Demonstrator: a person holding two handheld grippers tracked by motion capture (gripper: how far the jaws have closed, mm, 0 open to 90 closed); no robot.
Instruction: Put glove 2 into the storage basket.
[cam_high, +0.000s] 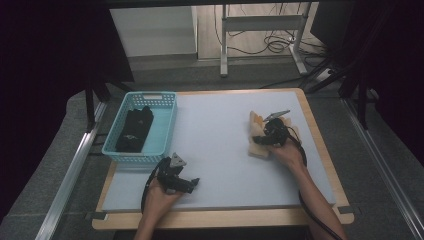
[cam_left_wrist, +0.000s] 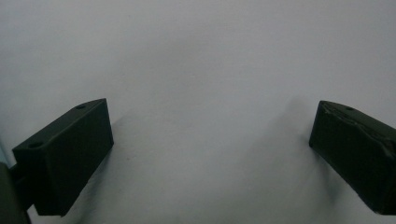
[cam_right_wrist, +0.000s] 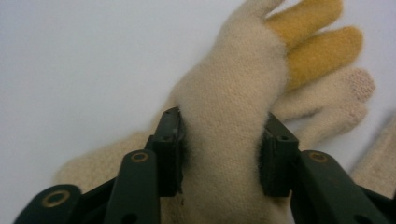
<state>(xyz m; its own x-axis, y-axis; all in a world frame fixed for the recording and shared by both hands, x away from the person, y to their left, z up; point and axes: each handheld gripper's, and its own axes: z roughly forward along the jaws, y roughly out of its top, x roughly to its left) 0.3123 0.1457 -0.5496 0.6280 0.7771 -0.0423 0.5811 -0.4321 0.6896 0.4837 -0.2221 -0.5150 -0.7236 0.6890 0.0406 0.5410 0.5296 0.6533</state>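
Here the right tongs (cam_right_wrist: 223, 154) pinch a cream glove (cam_right_wrist: 233, 112) across its palm, a jaw pressed in on each side so the knit bunches between them. Beyond the tips, the right gripper view shows two yellow fingers and a speckled one, detail the high view blurs into a pale patch on the table (cam_high: 220, 150). The left tongs (cam_left_wrist: 210, 154) stand wide open over bare table, gripping nothing. From above, a blue basket (cam_high: 114, 146) holding dark cloth (cam_high: 134, 130) sits just beyond the left tongs (cam_high: 192, 184), well apart from the right tongs (cam_high: 260, 140).

Lab: curtained table (cam_high: 225, 197), floor cables (cam_high: 272, 45)
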